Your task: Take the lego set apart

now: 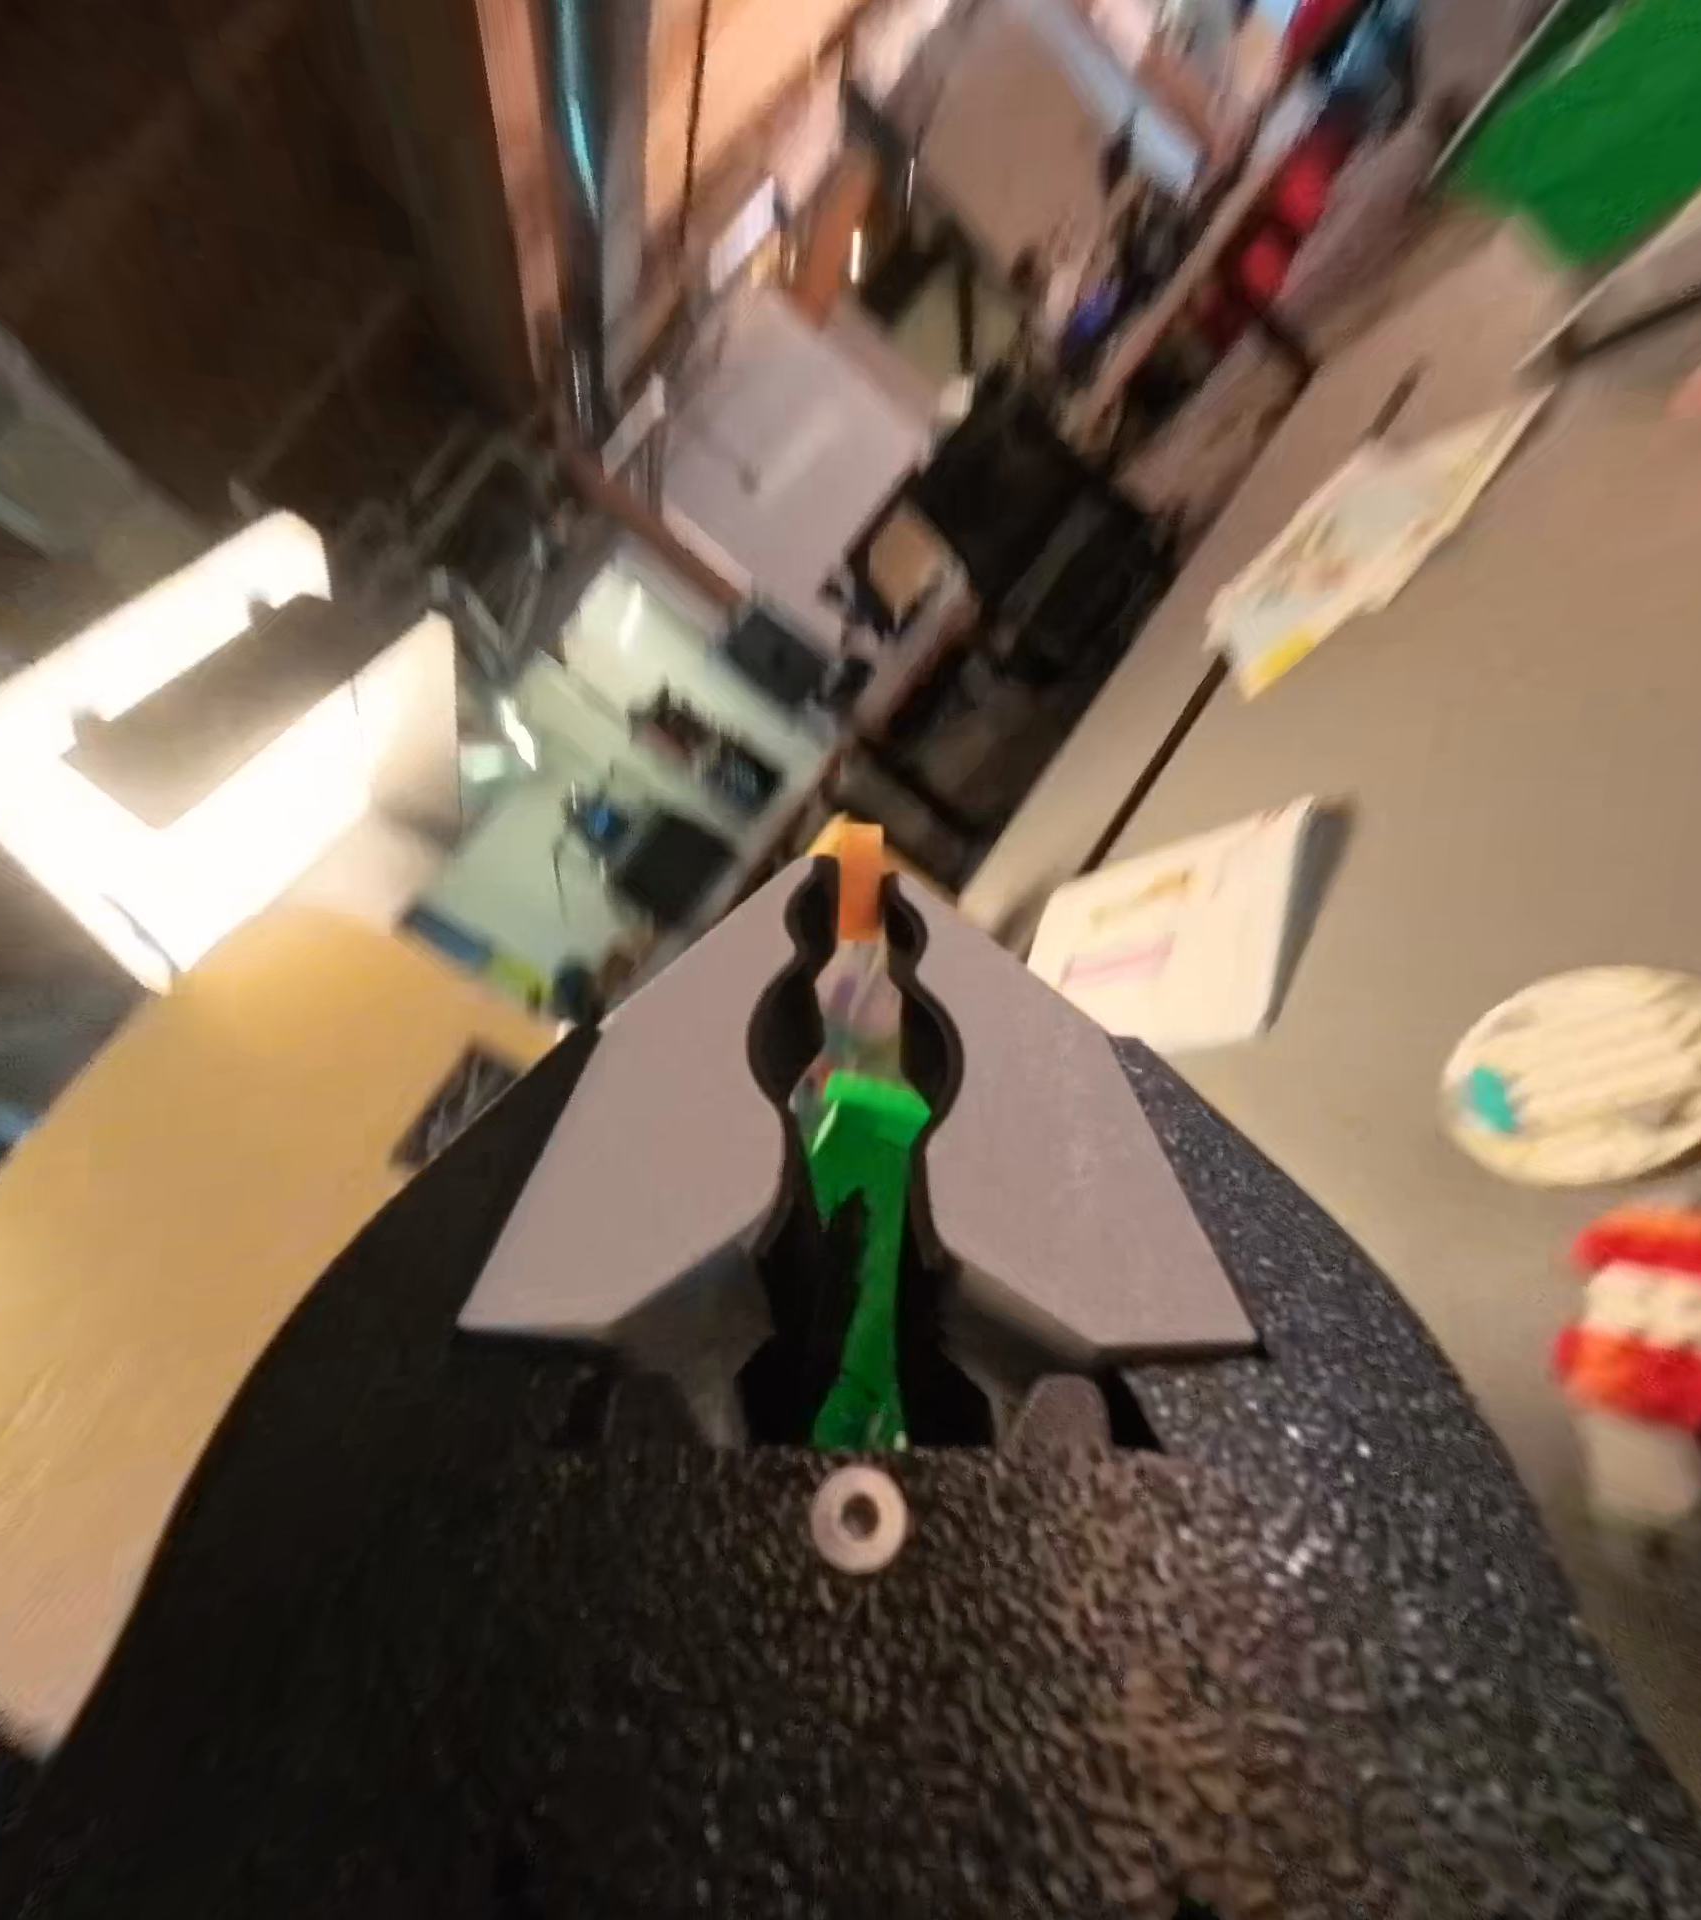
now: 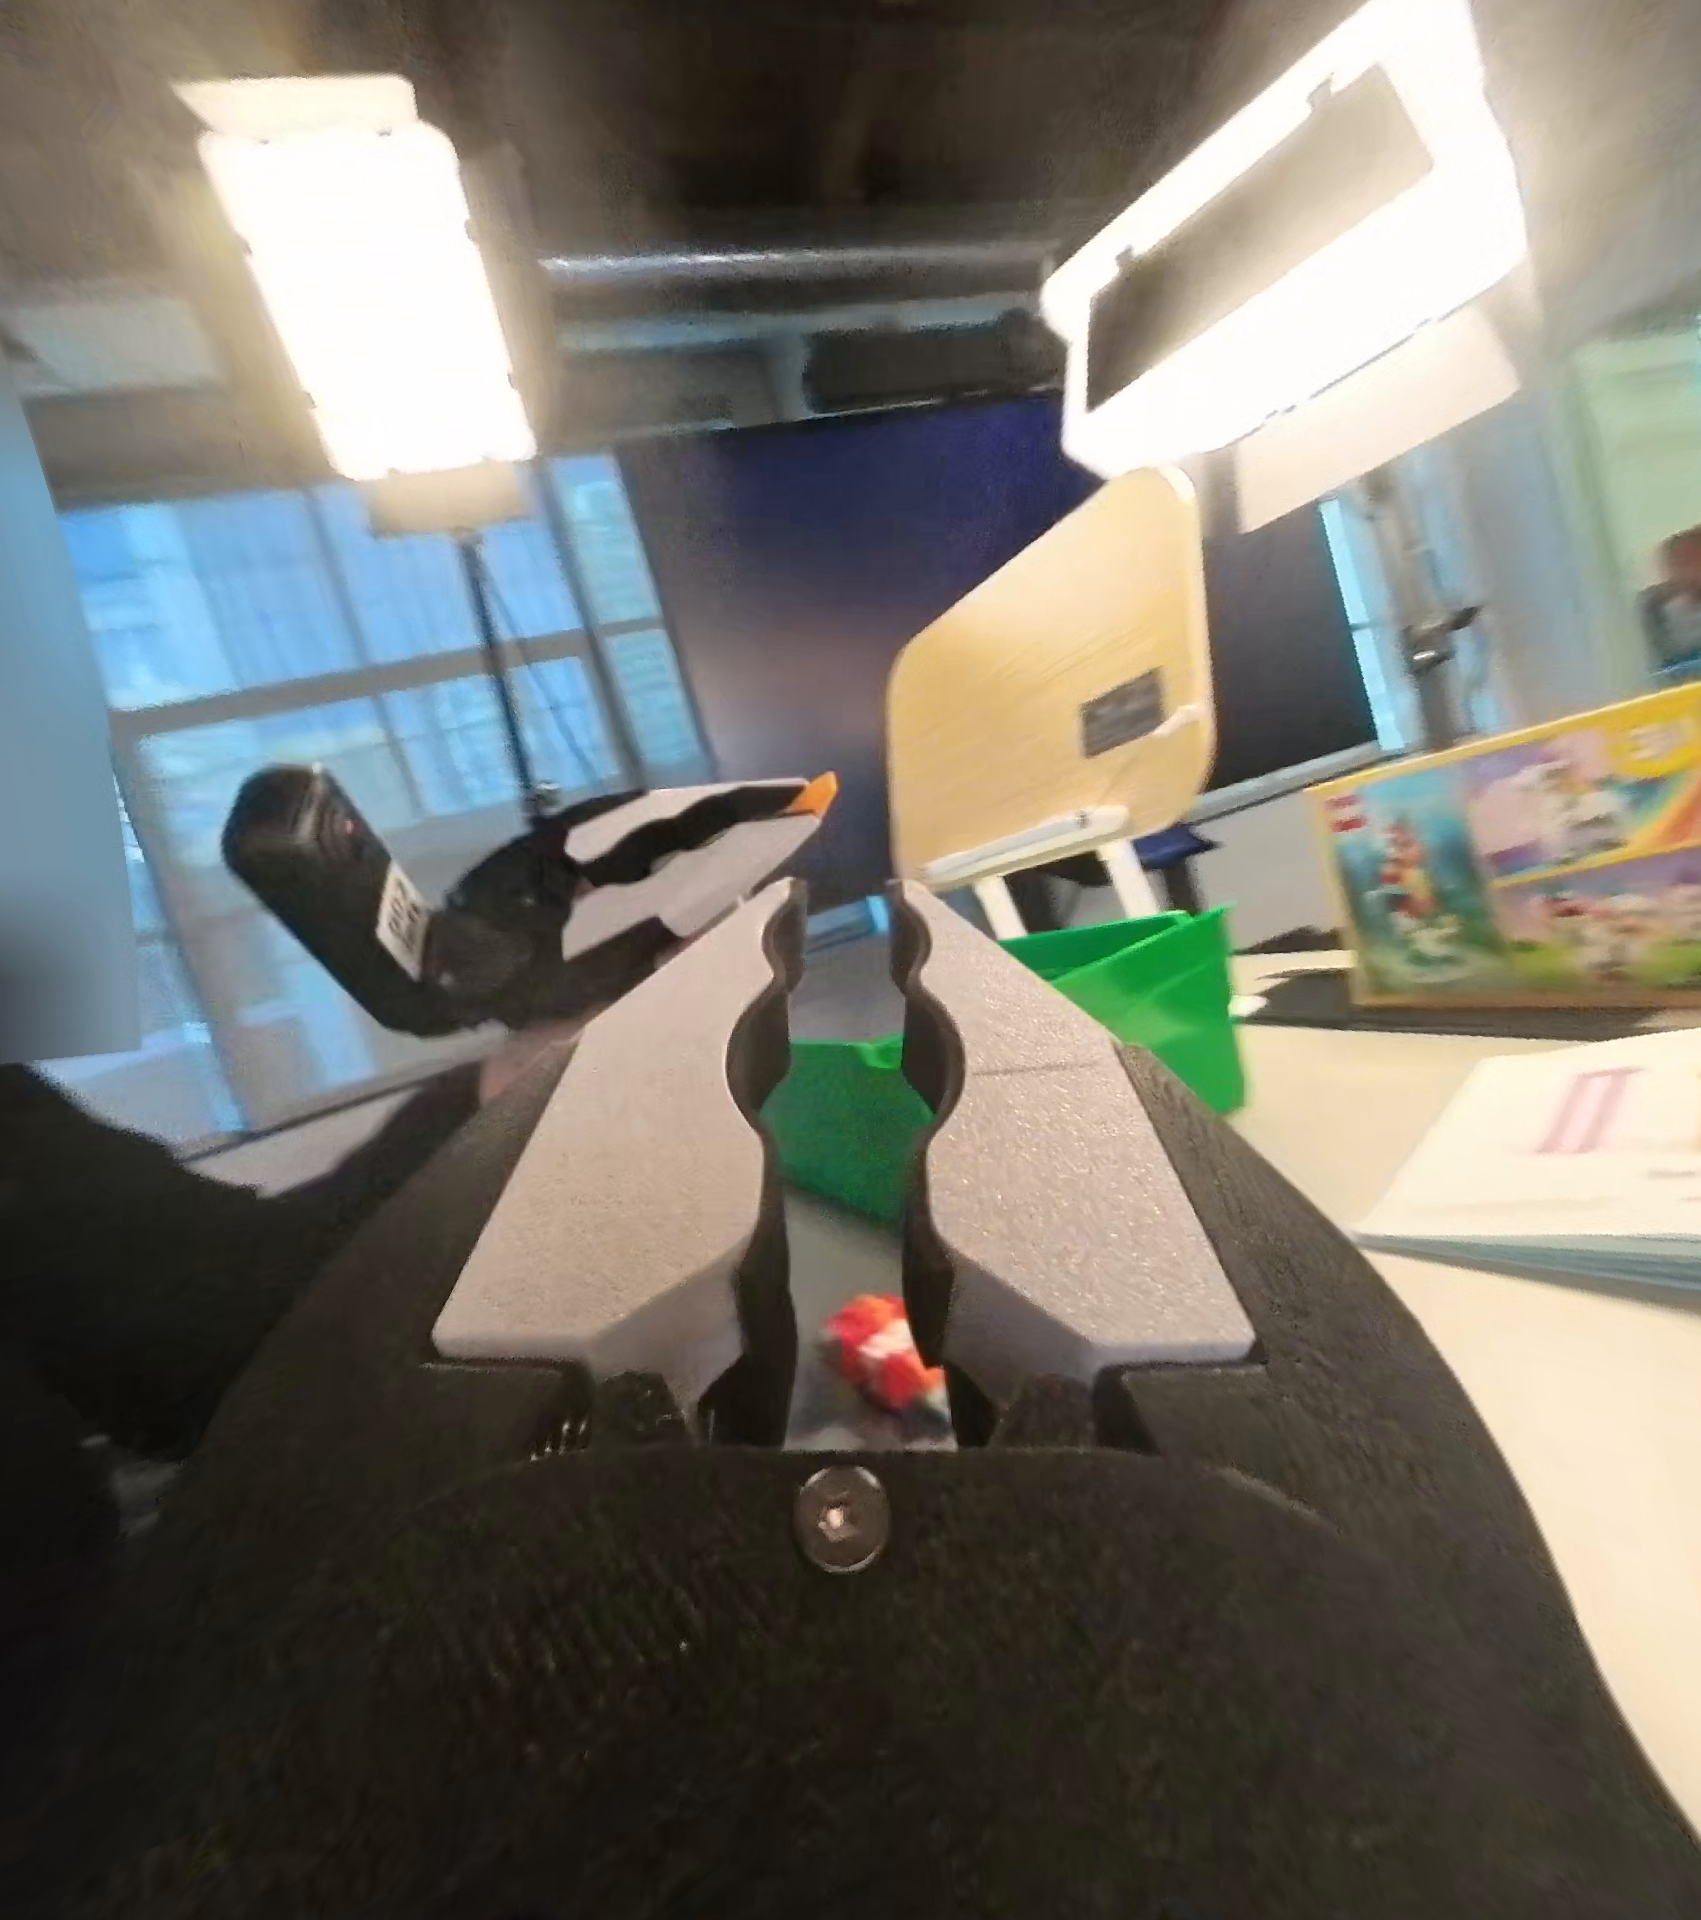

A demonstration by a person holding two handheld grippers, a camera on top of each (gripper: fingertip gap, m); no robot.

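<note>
Workshop or lab set up for recording. Bright panel light [image 2: 363, 281] on thin stand far left, second lit panel [image 2: 1282, 270] far right. Far cluttered shelving [image 1: 929, 343], blurred. Big windows [image 2: 358, 665] far left, dark ceiling ducts. Grey worktable [image 1: 1448, 790] with printed booklets [image 1: 1189, 925], toy-set box [image 2: 1573, 842], green bin [image 2: 1147, 997]. Pale wooden board [image 2: 1054, 675] propped behind.

blur: red-white lego model [image 1: 1656, 1340] details unclear | orange piece [image 1: 858, 881] shape mostly hidden by tool tips
</note>
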